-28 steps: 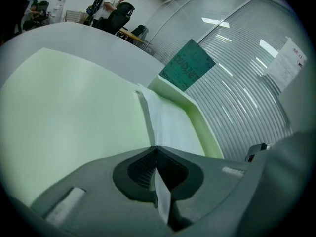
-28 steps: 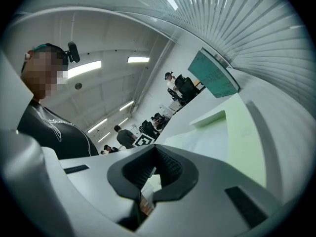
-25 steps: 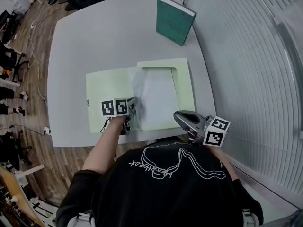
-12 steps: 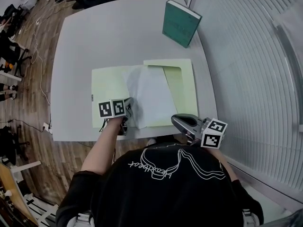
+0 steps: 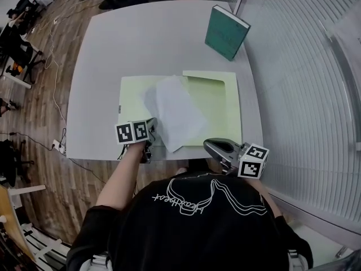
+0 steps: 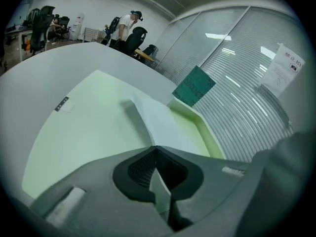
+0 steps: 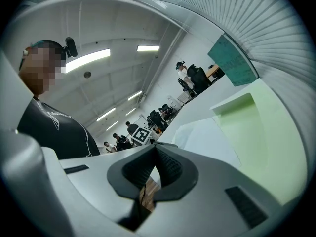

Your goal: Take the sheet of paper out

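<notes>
Farthest left, our left gripper (image 6: 155,151) is clenched on the sheet of paper (image 5: 179,112): in the left gripper view its two jaws meet at the tips with the thin white sheet pinched between the pads, and a sliver of it shows again in the gap behind them. The marker cube (image 5: 135,131) rides on this gripper, just above the near edge of the table (image 5: 141,44). From the jaws the sheet runs forward and to the right, slanted across the fold of the open green folder (image 5: 220,103), which lies flat on the table ahead of the gripper. The sheet's near end is raised off the folder's left leaf and throws a soft shadow there. Most of the sheet lies left of the pocket (image 5: 210,79) on the folder's right leaf, and we cannot tell whether its far edge is tucked under that pocket. Far ahead of both grippers and off to the right, a teal book (image 5: 227,31) rests near the table's far right corner. To the right of the folder's near corner, our right gripper (image 7: 155,146) is clenched on nothing: its jaws touch at the tips and only floor shows through the gap behind them. It hangs just off the near edge of the table, apart from the sheet, and its own marker cube (image 5: 252,161) sits to its right.
</notes>
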Motion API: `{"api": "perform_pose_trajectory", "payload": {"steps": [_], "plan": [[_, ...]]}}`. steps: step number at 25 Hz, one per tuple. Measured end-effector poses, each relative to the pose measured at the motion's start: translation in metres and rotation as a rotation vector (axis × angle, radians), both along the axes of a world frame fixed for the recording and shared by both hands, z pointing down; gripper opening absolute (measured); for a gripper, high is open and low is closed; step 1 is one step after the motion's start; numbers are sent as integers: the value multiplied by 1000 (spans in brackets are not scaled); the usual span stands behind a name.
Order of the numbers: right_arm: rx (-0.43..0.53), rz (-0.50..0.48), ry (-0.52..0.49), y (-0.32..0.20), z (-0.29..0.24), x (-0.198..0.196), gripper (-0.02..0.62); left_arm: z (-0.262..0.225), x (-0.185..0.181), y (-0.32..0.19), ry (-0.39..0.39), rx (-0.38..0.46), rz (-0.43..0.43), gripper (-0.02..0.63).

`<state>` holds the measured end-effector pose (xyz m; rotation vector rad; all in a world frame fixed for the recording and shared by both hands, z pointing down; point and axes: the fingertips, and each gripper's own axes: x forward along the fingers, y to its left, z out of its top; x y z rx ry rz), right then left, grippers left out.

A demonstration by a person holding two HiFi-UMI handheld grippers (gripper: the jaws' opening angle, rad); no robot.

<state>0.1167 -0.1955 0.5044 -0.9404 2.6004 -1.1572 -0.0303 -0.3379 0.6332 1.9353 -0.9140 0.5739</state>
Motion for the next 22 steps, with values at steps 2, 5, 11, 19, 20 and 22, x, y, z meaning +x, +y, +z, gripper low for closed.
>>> {"api": "perform_pose_trajectory", "payload": {"steps": [2, 5, 11, 19, 20, 22], "plan": [[3, -5, 1, 4, -2, -7, 9, -5, -9, 3, 5, 13, -17, 13], [14, -9, 0, 10, -4, -16, 9, -13, -21, 8, 15, 42, -40, 13], [31, -7, 6, 21, -9, -28, 9, -34, -37, 18, 24, 101, -57, 13], [71, 20, 37, 38, -17, -44, 9, -85, -56, 42, 87, 240, -46, 13], [78, 25, 39, 40, -19, -45, 9, -91, -59, 45, 87, 256, -44, 12], [88, 33, 48, 45, -24, -44, 9, -105, -64, 52, 93, 281, -44, 13]]}}
